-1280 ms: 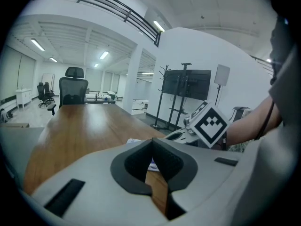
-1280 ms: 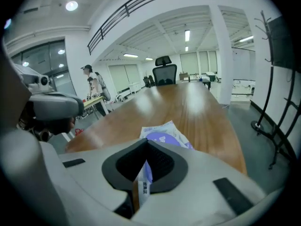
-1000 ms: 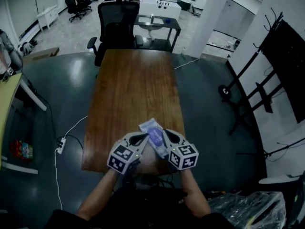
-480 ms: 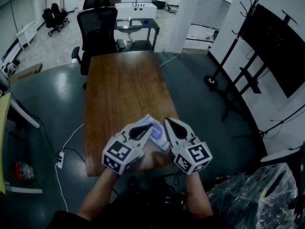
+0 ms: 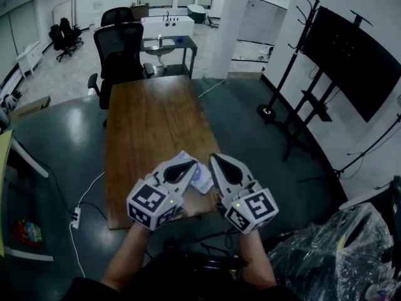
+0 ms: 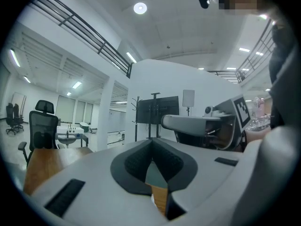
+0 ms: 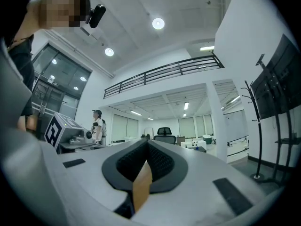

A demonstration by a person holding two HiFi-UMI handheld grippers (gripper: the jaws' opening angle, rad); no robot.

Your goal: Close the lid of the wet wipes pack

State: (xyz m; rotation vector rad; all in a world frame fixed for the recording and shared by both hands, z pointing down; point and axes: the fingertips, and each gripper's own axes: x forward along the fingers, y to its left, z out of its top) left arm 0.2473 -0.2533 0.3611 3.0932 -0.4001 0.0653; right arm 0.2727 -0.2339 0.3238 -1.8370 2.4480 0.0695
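1 view only, head, shows wipes pack (image 5: pixel 203 179) on table (image 5: pixel 150 124).

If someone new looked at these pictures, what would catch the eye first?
Two grey grippers with black-and-white marker cubes, the left gripper and the right gripper, fill the bottom centre of the head view, jaws together. Between their tips shows a wet wipes pack, lying on the near end of a long wooden table.

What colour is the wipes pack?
Pale purple and white; the pack shows best in the head view.
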